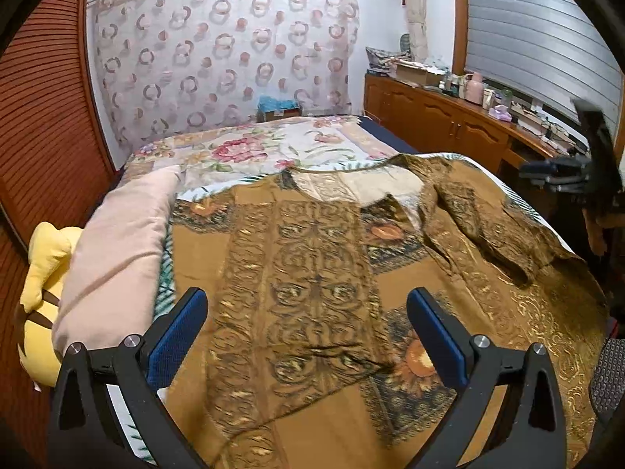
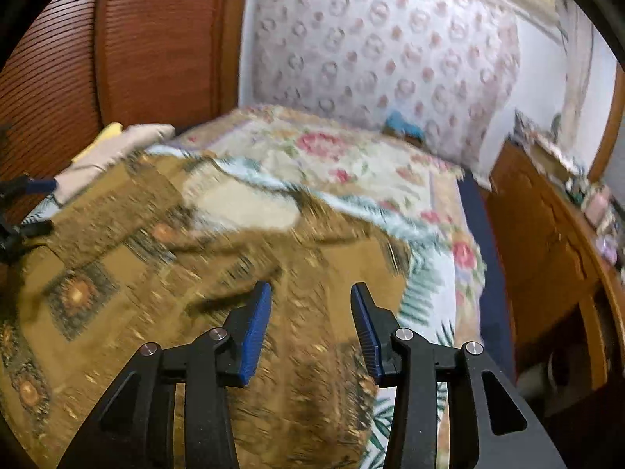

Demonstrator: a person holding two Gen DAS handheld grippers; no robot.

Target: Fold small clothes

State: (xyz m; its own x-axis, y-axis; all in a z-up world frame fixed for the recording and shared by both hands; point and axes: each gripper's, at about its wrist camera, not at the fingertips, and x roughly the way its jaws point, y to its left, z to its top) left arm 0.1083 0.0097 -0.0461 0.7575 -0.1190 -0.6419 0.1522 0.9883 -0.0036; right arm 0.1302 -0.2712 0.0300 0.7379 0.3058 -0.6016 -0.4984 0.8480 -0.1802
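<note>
Bedroom light falls on a bed (image 1: 218,144) dressed in a floral spread, with a ring-patterned curtain (image 1: 222,51) behind it, a wooden sideboard (image 1: 433,117) along one side and a pink pillow (image 1: 117,250) beside a yellow plush toy (image 1: 43,285) on the other.

Spread across the near half of the bed lies the brown patterned garment (image 1: 312,273), front up, its neckline towards the curtain. One sleeve (image 1: 480,226) is already laid inwards across the body on the sideboard side, with loose creases along it.

Neither tool has hold of anything. The left gripper (image 1: 306,332) hovers above the lower body of the garment with its jaws spread wide and bare. The right gripper (image 2: 310,328) stands part open over the folded sleeve side, nothing between its blue pads (image 2: 256,332) (that view is blurred, so fine contact is hard to judge).

The cloth looks thin, light and limp, probably a little slick with its gold print. It should drape and slide rather than hold a crease, so I would pinch it at an edge: the far sleeve cuff or shoulder seam near the pillow, or the hem corners, taking only the garment and not the spread beneath.
</note>
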